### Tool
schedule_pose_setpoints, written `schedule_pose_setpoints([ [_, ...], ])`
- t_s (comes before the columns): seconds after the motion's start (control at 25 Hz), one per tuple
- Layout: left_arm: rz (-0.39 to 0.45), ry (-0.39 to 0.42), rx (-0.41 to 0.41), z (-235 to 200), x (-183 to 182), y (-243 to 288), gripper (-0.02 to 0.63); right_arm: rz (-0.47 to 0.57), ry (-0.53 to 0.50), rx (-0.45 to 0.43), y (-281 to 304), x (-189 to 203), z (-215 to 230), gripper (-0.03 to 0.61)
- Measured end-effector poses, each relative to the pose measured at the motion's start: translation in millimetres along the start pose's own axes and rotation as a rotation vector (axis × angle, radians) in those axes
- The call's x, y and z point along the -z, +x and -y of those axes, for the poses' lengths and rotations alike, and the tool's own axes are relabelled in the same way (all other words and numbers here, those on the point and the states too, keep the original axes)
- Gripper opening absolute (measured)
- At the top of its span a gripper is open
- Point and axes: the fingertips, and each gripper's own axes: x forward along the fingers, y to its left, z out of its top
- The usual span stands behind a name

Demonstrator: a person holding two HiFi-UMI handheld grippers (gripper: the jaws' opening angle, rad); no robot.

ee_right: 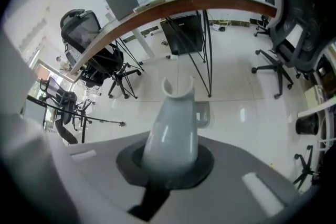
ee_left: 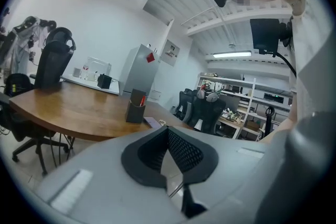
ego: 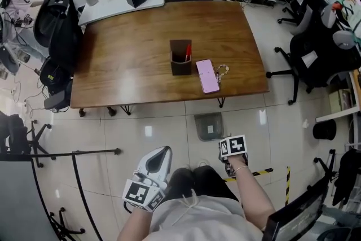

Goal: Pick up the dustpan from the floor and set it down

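left gripper is hovering nearest the body in the head view, with the right gripper beside it. the dustpan is lying untouched on the floor, just in front of the desk.

left gripper view: the fingers are standing wide, gripping nothing.

right gripper view: the fingers are pressing together, empty and pointing steeply down, with the dustpan showing beyond their tip.

the approach step appears to be running. the next move is calling for parting the right fingers and lowering them onto the dustpan.
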Motion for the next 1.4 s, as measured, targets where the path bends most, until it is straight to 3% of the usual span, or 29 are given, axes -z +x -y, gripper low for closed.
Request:
schedule_pose_setpoints([
  [0.28, 0.016, 0.02, 0.081, 41.9, -39.7, -47.5, 0.012, 0.047, 0.008, -0.018, -106.0, 33.2, -22.1, 0.009],
  [0.56, 0.115, 0.049, 0.06, 91.5, -50.0, -108.2, 0.012, 0.143, -0.045, -0.041, -181.1, 91.2, -41.5, 0.008],
  [0.8, 0.167, 0.102, 0.011, 157.5, -28.0, -171.5, 0.012, 0.246, -0.138, -0.075, -227.4, 151.2, -51.3, 0.006],
  [1.04, 0.17, 0.121, -0.022, 215.5, 8.4, -228.3, 0.012, 0.269, -0.2, -0.094, -257.5, 208.6, -49.6, 0.005],
  [1.4, 0.148, 0.073, -0.041, 217.7, 26.6, -261.4, 0.012, 0.203, -0.167, -0.094, -256.3, 259.7, -41.5, 0.003],
])
